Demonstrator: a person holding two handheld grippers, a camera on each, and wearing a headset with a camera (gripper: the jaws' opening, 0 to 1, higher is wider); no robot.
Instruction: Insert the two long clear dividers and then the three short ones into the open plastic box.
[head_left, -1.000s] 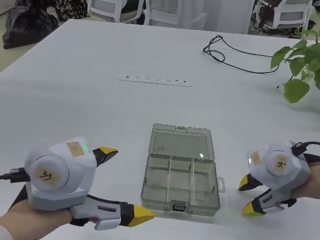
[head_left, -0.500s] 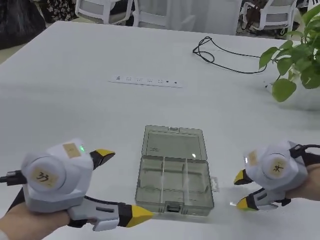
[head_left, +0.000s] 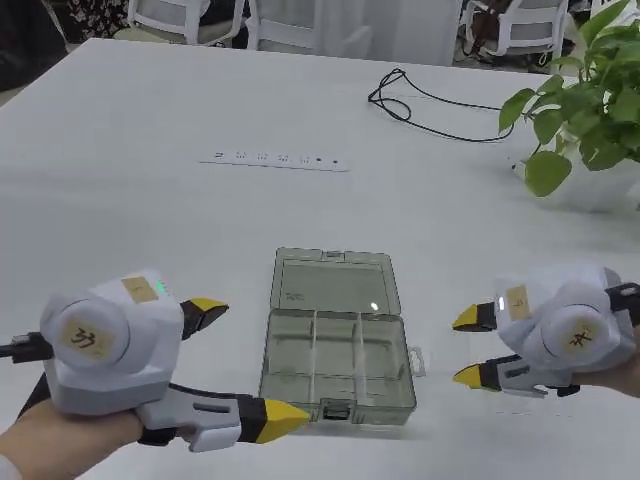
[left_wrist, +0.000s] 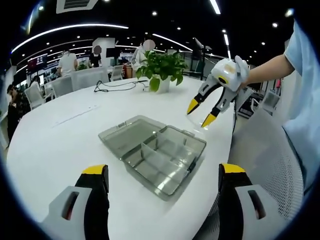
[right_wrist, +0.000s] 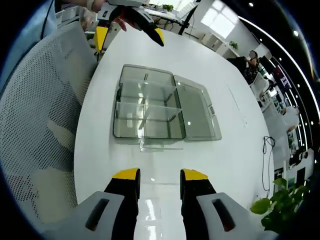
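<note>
The clear plastic box (head_left: 336, 362) lies open mid-table, its lid (head_left: 335, 283) folded flat on the far side. Clear dividers (head_left: 313, 345) stand in its base and split it into compartments. In the right gripper view a thin clear strip (right_wrist: 161, 146) lies on the table just in front of the box (right_wrist: 145, 107). My left gripper (head_left: 243, 363) hovers left of the box, open wide and holding nothing. My right gripper (head_left: 466, 348) hovers right of it, open and holding nothing. The left gripper view shows the box (left_wrist: 155, 150) between the wide jaws and the right gripper (left_wrist: 201, 113) beyond.
A white power strip (head_left: 274, 159) lies further back on the table, and a black cable (head_left: 430, 110) loops at the far right. A potted plant (head_left: 575, 95) stands at the right edge. Office chairs (head_left: 170, 12) stand behind the table.
The head camera has shifted, so the box sits further left and lower in the picture. My right gripper has lifted a little beside the box. Both grippers stay open.
</note>
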